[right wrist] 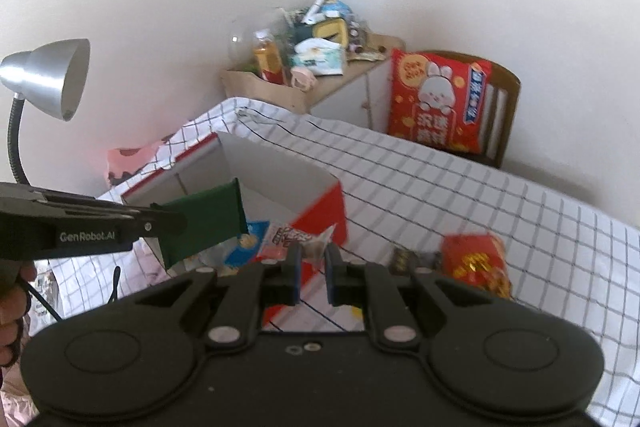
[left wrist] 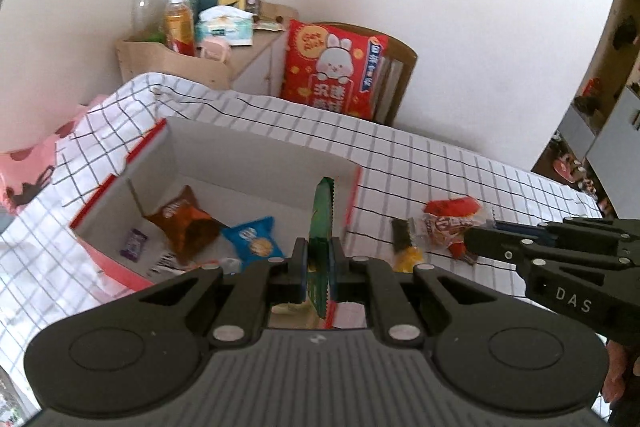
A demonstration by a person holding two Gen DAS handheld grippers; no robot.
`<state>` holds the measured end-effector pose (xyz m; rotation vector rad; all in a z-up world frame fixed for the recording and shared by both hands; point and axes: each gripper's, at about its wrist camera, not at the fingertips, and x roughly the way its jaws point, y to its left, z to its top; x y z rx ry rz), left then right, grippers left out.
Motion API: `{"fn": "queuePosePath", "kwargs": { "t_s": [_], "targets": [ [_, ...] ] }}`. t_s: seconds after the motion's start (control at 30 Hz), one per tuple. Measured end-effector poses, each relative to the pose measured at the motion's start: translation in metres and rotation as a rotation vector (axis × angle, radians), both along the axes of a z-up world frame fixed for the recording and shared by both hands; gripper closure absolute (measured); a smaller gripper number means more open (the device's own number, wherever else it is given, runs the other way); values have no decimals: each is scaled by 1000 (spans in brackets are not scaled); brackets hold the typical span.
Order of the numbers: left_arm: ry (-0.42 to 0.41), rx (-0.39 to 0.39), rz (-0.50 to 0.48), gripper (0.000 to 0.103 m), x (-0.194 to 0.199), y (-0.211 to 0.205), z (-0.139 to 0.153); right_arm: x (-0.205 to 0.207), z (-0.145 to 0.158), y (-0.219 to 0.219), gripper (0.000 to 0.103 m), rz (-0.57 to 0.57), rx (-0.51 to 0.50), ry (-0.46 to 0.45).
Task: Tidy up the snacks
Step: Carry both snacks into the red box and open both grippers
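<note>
The left hand-held gripper (left wrist: 320, 259) points forward and downward, its jaws closed on a green packet (left wrist: 321, 227) held edge-on between the pads. The right hand-held gripper (right wrist: 312, 259) tilts downward too, jaws drawn close with a clear wrapped snack (right wrist: 298, 239) at its tips. A hand (right wrist: 14, 311) shows behind the left tool's handle.

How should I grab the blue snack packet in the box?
Pinch the flat sealed edge of the blue packet, coming straight down from above: it lies flat on the floor of the box, whose walls block the sides.
</note>
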<state>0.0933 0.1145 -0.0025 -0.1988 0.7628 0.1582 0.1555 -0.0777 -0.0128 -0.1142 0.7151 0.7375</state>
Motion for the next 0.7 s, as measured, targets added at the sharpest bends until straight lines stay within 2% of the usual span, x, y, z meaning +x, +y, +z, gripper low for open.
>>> {"fn": "queuePosePath", "kwargs": {
  "t_s": [0.3,0.53,0.7],
  "targets": [
    [8,38,80,94,2,55,-7,3,-8,67,94,39,-27,12],
    [32,42,135,94,8,95,-21,10,-31,109,94,60,-88,46],
    [58,13,156,94,16,115,-36,17,-48,130,93,58,-139,69]
  ]
}}
